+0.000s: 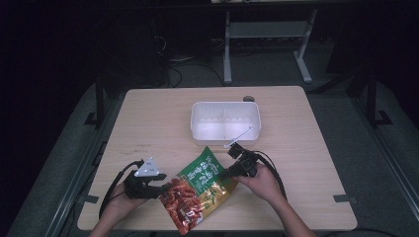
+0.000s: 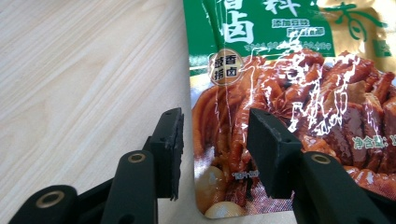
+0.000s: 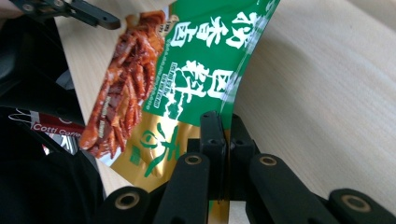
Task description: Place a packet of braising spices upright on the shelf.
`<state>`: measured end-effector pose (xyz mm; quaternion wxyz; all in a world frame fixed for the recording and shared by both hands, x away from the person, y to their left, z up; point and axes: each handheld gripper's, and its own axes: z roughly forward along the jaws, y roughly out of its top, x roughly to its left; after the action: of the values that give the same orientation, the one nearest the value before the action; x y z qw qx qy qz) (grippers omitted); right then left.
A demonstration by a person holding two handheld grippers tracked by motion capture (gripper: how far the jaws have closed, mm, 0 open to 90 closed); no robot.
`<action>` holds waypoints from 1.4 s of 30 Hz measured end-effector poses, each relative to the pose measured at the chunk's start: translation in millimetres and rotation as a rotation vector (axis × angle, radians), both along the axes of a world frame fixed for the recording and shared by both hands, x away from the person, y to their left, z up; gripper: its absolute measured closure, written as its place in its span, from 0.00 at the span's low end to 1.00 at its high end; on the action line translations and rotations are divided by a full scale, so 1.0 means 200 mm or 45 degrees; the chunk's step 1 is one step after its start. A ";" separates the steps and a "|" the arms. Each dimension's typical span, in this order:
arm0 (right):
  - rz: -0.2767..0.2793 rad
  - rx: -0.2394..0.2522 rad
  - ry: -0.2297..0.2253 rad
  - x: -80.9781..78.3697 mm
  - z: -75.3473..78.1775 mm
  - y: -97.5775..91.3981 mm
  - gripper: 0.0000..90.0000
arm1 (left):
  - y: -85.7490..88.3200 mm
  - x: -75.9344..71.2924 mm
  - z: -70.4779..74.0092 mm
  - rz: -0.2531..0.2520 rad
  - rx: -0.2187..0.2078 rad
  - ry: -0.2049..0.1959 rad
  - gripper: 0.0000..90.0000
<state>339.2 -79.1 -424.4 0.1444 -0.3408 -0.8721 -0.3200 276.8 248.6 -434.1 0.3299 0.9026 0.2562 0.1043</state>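
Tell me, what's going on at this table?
A person works a hand-held gripper in each hand on a green and red snack bag at the near edge of a wooden table. The right gripper has its fingers pinched shut on the bag's edge. The left gripper is open, its fingers astride the bag's opposite edge without pressing it. A white two-compartment bin waits farther back.

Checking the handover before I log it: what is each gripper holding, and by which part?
The right gripper is shut on the snack bag's green-and-gold edge. The left gripper stands open astride its red side, gripping nothing.
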 end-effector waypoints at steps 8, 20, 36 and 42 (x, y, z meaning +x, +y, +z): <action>0.010 0.029 -0.034 -0.02 0.08 0.00 0.98 | 0.04 0.02 0.01 0.058 -0.041 -0.003 0.52; 0.015 0.056 -0.066 -0.03 0.17 -0.01 0.99 | 0.07 0.03 0.01 0.124 -0.059 -0.012 0.48; 0.064 0.070 -0.098 -0.03 0.35 0.02 0.99 | 0.10 0.04 0.02 0.170 -0.090 -0.031 0.46; 0.075 0.067 -0.128 -0.04 0.43 0.02 0.99 | 0.11 0.04 0.02 0.192 -0.102 -0.042 0.45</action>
<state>331.1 -75.5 -339.1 0.1187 -0.2944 -0.8793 -0.3550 285.3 270.3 -430.6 0.3612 0.8649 0.3220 0.1334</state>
